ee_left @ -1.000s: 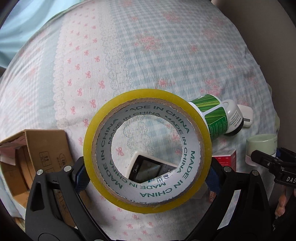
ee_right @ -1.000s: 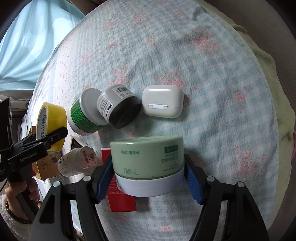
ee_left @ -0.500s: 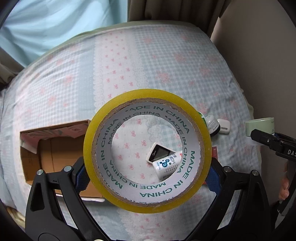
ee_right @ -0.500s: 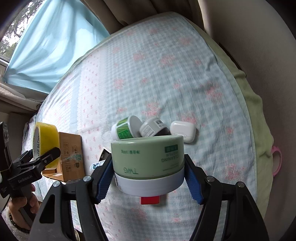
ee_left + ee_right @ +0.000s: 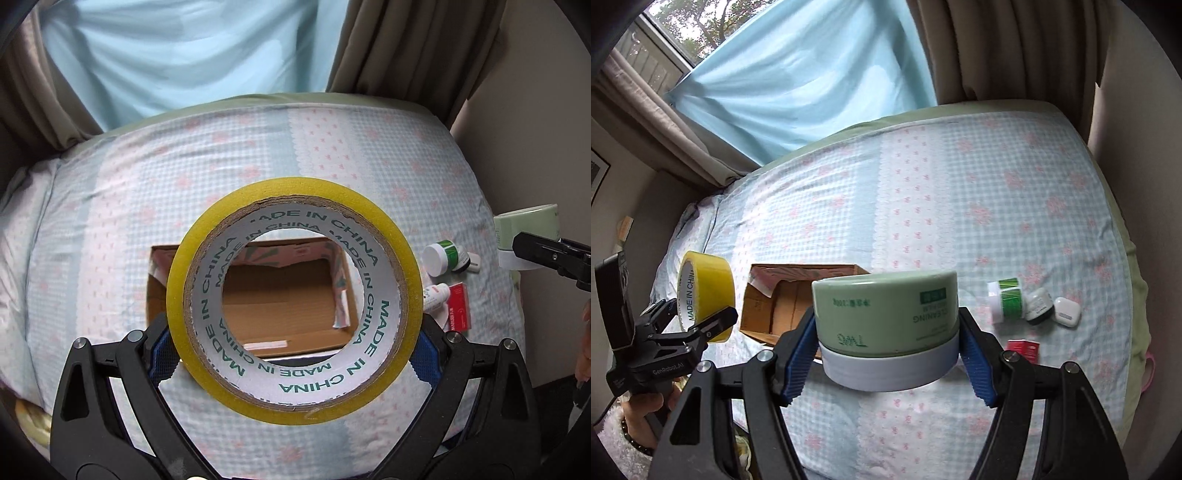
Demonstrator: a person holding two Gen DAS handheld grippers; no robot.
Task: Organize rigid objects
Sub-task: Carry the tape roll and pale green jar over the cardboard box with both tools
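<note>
My left gripper (image 5: 293,354) is shut on a yellow tape roll (image 5: 391,258) and holds it in the air above an open cardboard box (image 5: 280,288) on the bed. My right gripper (image 5: 888,362) is shut on a pale green jar (image 5: 886,310) with a white base, held upside down above the bed. The tape roll (image 5: 709,291) and the box (image 5: 783,306) also show in the right wrist view, with the box left of and behind the jar.
On the checked bedsheet (image 5: 960,206) lie a green-labelled jar (image 5: 1006,299), a dark jar (image 5: 1038,306), a white earbud case (image 5: 1067,312) and a red box (image 5: 1023,349). A white bottle (image 5: 436,295) lies by the red box (image 5: 458,306). Curtains hang behind.
Both grippers have risen well above the bed with their objects. The left one has swung left, so the cardboard box now shows through the tape roll.
</note>
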